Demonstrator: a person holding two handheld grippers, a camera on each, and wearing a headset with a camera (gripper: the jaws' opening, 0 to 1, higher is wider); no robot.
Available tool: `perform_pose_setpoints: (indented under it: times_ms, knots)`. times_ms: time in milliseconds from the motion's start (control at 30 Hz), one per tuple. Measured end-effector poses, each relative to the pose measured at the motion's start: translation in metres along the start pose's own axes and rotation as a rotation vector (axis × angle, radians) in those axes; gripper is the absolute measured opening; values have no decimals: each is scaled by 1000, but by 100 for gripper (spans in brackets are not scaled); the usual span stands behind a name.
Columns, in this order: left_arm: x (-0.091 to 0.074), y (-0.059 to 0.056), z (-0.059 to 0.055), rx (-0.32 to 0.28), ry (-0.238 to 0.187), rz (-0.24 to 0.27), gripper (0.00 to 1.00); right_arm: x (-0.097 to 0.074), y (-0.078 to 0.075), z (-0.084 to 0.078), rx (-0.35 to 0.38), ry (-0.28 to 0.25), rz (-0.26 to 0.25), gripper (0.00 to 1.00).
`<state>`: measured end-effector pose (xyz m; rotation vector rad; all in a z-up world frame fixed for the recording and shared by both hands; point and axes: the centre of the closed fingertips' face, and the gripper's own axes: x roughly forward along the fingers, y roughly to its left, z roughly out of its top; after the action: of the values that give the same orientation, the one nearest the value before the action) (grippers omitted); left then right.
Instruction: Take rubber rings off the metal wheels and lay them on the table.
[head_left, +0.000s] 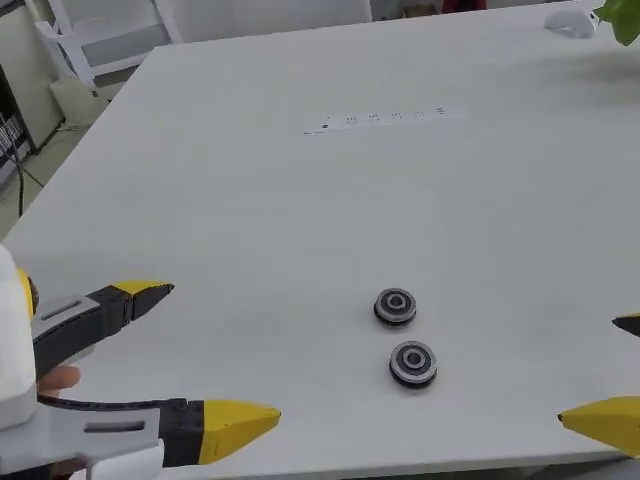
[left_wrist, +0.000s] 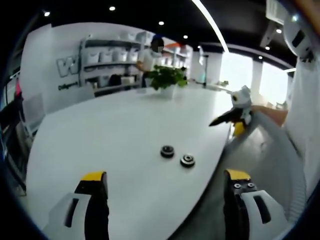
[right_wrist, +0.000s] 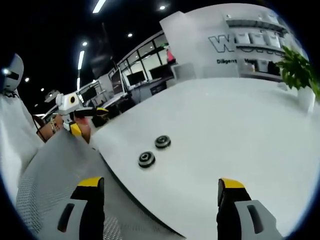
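Observation:
Two metal wheels with dark rubber rings lie flat on the white table (head_left: 300, 200), one farther (head_left: 395, 307) and one nearer (head_left: 413, 363), close to the front edge. My left gripper (head_left: 205, 360) stands open at the lower left, well apart from them. At the right edge my right gripper (head_left: 610, 372) is open too, with nothing between its yellow tips. In the left gripper view the wheels (left_wrist: 167, 151) (left_wrist: 187, 160) lie ahead of the open left gripper (left_wrist: 165, 179). From the right gripper view the wheels (right_wrist: 162, 141) (right_wrist: 146, 159) sit beyond the open right gripper (right_wrist: 159, 185).
A thin white strip (head_left: 385, 118) with small marks lies flat at the table's middle back. A potted plant (left_wrist: 165, 77) stands at the far end, and a white chair (head_left: 100, 40) is off the back left corner. The table's front edge runs just below the wheels.

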<state>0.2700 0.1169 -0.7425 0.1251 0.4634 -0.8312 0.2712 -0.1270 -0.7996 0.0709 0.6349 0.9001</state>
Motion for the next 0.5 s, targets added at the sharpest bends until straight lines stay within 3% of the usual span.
perform_pose_setpoints:
  times_ms: [233,500]
  knots:
    - [14,-11,16,25,-3,-20,96,0,-4,5,8,-43,25,89]
    - [27,-21,20,59,10,-51,91,10,-9,15,-2,-88,63,83]
